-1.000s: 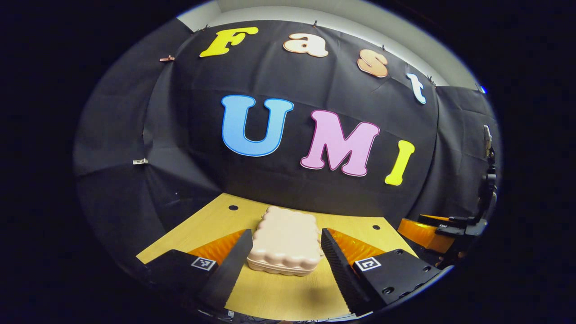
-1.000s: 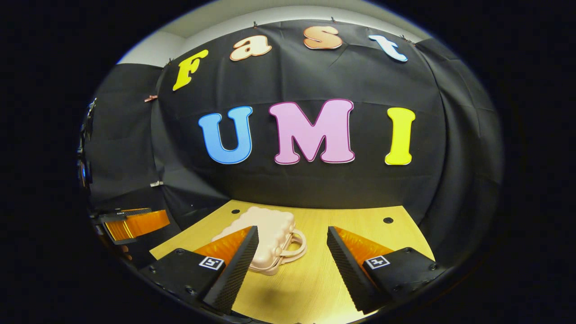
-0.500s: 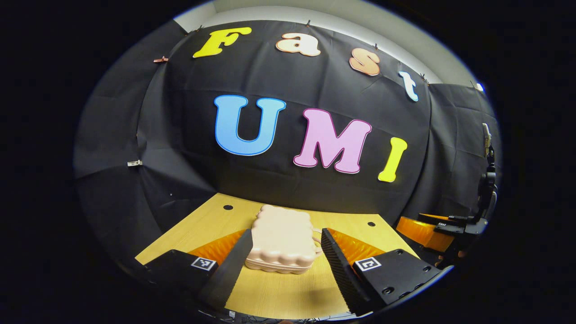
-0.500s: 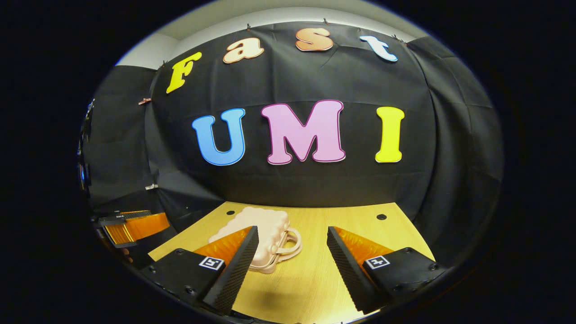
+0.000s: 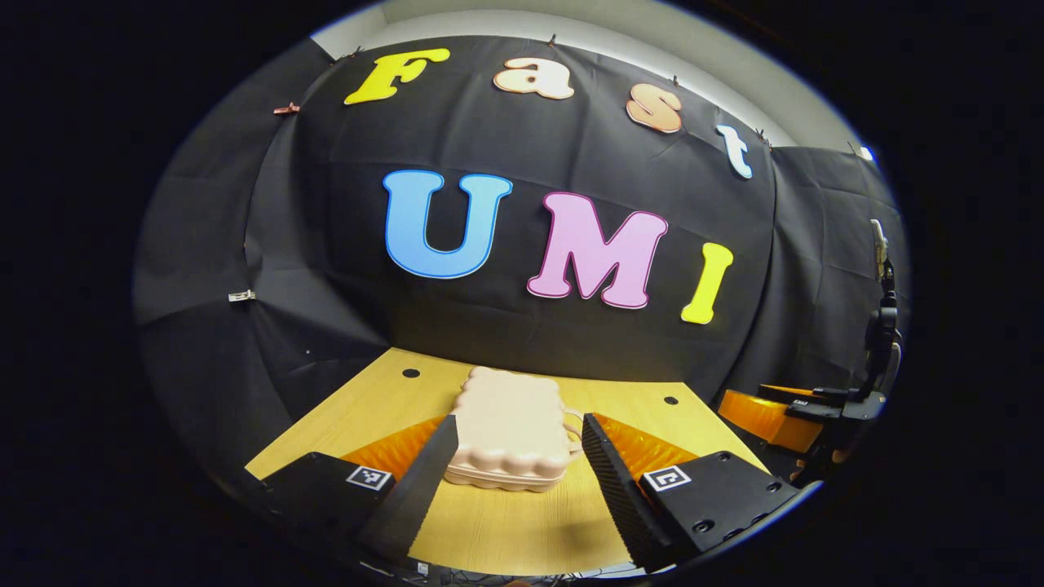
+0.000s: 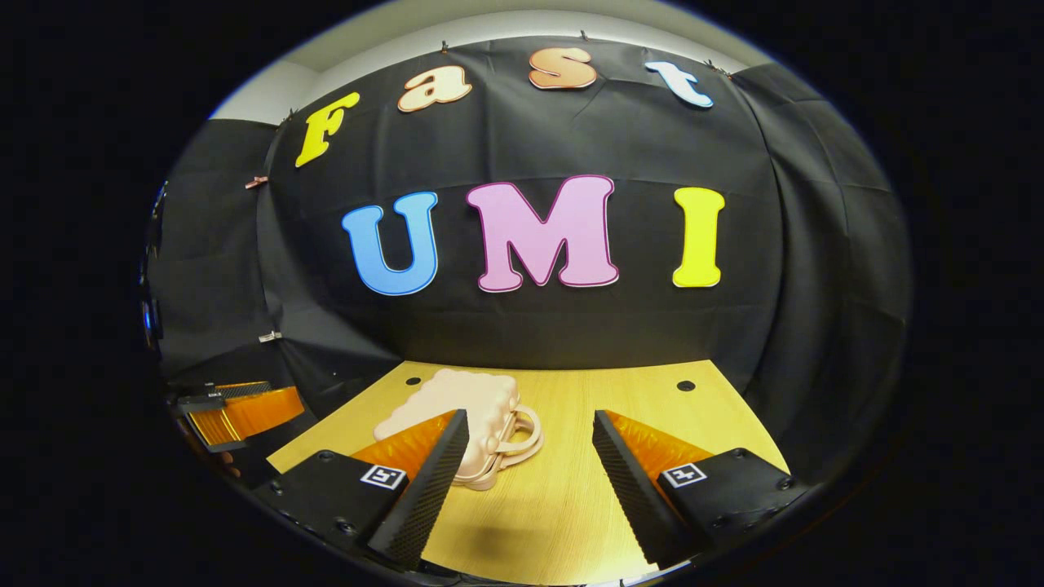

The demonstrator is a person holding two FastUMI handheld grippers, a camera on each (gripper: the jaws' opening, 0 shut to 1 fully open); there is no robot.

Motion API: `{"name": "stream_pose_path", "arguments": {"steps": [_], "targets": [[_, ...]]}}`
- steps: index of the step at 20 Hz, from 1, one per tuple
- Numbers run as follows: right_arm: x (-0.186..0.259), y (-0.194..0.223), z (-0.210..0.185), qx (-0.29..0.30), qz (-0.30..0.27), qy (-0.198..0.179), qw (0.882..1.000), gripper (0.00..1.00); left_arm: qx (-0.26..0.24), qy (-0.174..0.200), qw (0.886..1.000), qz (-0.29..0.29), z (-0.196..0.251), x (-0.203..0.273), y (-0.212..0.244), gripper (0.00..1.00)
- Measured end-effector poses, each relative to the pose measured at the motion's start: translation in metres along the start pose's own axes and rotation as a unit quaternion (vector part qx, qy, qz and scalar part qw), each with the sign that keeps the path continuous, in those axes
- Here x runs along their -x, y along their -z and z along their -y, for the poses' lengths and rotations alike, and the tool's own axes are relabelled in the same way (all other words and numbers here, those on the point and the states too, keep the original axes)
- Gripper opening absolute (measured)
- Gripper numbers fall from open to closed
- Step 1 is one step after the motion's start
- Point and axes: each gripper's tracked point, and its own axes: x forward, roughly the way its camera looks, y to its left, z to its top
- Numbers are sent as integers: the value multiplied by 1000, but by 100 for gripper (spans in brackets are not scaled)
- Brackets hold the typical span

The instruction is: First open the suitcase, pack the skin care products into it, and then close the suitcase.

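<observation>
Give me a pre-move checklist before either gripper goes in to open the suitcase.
1. Small pale pink bumpy-shelled suitcase lies flat on the light wooden table, lid shut: ok.
2. Left gripper open, fingers either side of the case, apart from it: ok.
3. Right gripper open, nothing held: ok.
4. Looped handle faces the right gripper, unobstructed: ok.
5. Latch or zip position: cannot tell.
6. Skin care products within reach: cannot tell.
</observation>
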Motion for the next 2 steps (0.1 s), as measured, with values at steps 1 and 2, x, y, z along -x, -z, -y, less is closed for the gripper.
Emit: {"name": "stream_pose_path", "arguments": {"steps": [1, 2], "targets": [[1, 0, 0, 1, 1, 0, 1000, 97, 2, 1, 1000, 1, 0, 0, -1, 96], [1, 0, 0, 1, 1, 1, 1000, 97, 3, 3, 1000, 1, 1, 1, -2, 96]]}}
